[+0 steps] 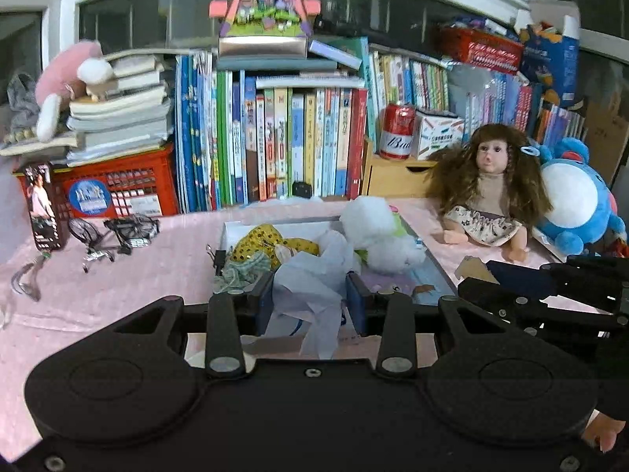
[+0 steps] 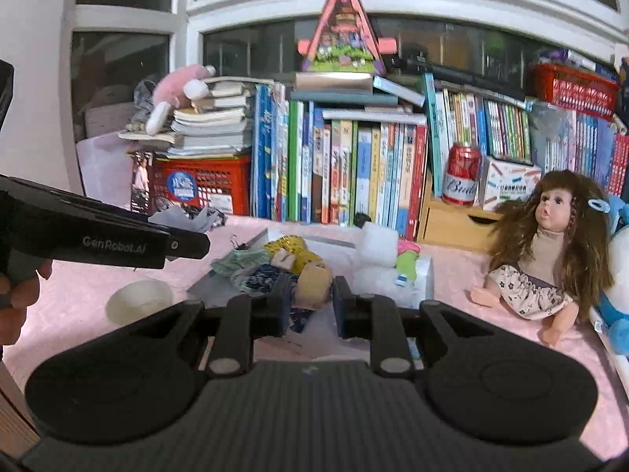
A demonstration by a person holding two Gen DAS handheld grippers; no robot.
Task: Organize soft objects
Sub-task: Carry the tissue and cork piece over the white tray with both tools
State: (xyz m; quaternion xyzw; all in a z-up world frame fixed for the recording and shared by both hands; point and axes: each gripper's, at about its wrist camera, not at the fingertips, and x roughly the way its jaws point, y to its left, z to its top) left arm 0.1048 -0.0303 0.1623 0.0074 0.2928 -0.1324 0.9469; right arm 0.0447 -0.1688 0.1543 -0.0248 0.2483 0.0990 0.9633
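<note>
Gripping pale crumpled cloth (image 1: 314, 295), left gripper (image 1: 310, 299); right gripper (image 2: 310, 299) closed empty, above tray rim (image 1: 432, 255), doll (image 2: 550, 251) beside.

Right gripper (image 2: 310, 306), lower centre: jaws closed on a tan foam block (image 2: 312, 285). Behind it, a tray (image 2: 338, 242) of mixed soft pieces (yellow, teal, white). Left gripper (image 2: 188, 244) at left edge; doll (image 2: 550, 251) seated at right on pink table (image 2: 464, 275).
</note>
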